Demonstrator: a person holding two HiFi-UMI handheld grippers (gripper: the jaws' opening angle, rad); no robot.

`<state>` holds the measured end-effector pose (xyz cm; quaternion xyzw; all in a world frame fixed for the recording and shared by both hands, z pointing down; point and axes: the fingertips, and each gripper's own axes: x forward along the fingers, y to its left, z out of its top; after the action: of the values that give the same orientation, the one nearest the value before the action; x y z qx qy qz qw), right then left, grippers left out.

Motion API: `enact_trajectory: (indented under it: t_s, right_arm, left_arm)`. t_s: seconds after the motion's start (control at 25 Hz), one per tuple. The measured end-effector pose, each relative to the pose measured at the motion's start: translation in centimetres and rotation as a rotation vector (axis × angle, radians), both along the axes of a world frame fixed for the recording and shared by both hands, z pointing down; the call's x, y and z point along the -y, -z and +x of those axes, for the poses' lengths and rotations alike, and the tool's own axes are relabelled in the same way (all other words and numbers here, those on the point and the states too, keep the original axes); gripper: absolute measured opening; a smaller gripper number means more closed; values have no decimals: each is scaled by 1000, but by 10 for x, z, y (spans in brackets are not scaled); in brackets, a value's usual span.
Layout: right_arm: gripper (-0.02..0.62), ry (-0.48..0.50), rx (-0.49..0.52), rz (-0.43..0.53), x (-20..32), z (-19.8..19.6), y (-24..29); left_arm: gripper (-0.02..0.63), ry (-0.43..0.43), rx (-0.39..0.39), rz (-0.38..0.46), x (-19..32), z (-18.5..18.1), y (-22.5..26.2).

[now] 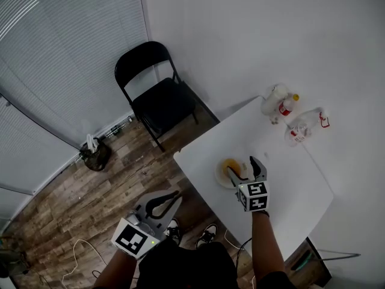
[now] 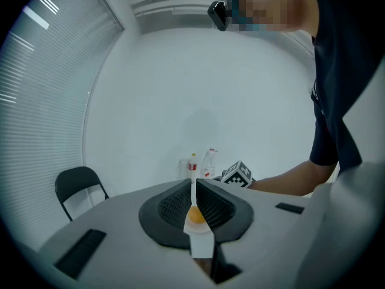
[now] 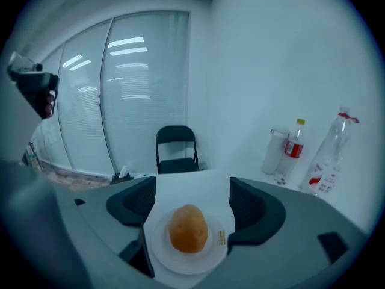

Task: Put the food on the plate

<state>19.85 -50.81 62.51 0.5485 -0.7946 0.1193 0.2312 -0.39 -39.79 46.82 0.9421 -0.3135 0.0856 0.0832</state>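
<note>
Right gripper point(image 3: 191, 201) is wide open and holding nothing. The white plate point(image 3: 161, 250) sits right below and between its jaws, and the food, which looks like a potato point(image 3: 189, 227), lies on the middle of that plate, clear of both pads. It's the only thing on the plate.

Past the right jaw, at the far edge of the white table point(image 1: 289, 182), stand a white cup point(image 3: 274, 150), a red-labelled bottle with a yellow cap point(image 3: 293, 147) and a clear spray bottle with a red trigger point(image 3: 329, 154). A black folding chair point(image 3: 175, 147) stands straight ahead, beyond the table.

My left gripper point(image 1: 161, 205) is clenched on nothing, hanging off the table's left side over the wood floor point(image 1: 90, 197).
</note>
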Motion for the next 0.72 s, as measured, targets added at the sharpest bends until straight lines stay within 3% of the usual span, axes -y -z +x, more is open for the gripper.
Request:
enact_trajectory:
  t_s: [0.24,0.32,0.48,0.72]
  right_arm:
    - [372,-48,102,211,-40,5,100]
    - [289,-71,132,281,-59,5,128]
    - [200,-106,154,388,-98,8,176]
    - [47,-134,106,549,-154,12,249]
  left_arm:
    - [43,-69,-32,33,-14,18,21]
    - [43,-96,-45,45,-20,21,30]
    - [43,-135,-79,84,-28,29,51]
    - [43,-155,-136,163,-33,40,90]
